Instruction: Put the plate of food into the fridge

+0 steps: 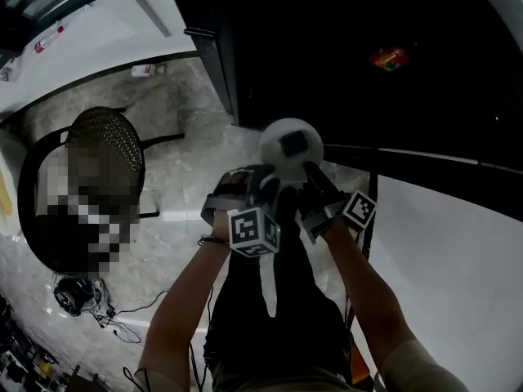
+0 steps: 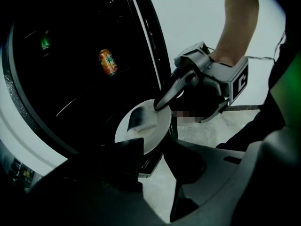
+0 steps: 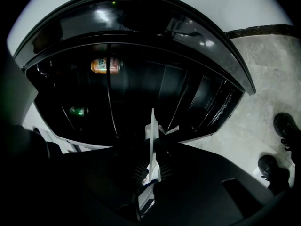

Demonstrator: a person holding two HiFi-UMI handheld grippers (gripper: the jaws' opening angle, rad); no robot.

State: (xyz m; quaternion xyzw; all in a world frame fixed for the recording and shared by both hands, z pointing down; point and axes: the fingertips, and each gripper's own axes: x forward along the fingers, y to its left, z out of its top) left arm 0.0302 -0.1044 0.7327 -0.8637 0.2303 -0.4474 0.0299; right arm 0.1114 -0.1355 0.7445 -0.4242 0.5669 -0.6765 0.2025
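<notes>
A round white plate [image 1: 292, 147] carrying a dark piece of food [image 2: 136, 117] hangs in front of the open, dark fridge [image 3: 141, 55]. My left gripper [image 2: 153, 145] is shut on the plate's [image 2: 146, 132] near rim. My right gripper [image 3: 151, 161] clamps the opposite rim, with the plate [image 3: 152, 135] seen edge-on between its pads. In the head view the left gripper [image 1: 265, 188] and right gripper [image 1: 313, 178] meet under the plate. From the left gripper view the right gripper [image 2: 162, 101] bites the far rim.
Inside the fridge are an orange can [image 2: 108, 62] and a green can [image 2: 45, 40] on wire shelves. A black mesh chair [image 1: 106, 137] stands left on the marble floor, with cables [image 1: 82, 296] below it. White surface [image 1: 458, 251] at right. Black shoes [image 3: 287, 126] on the floor.
</notes>
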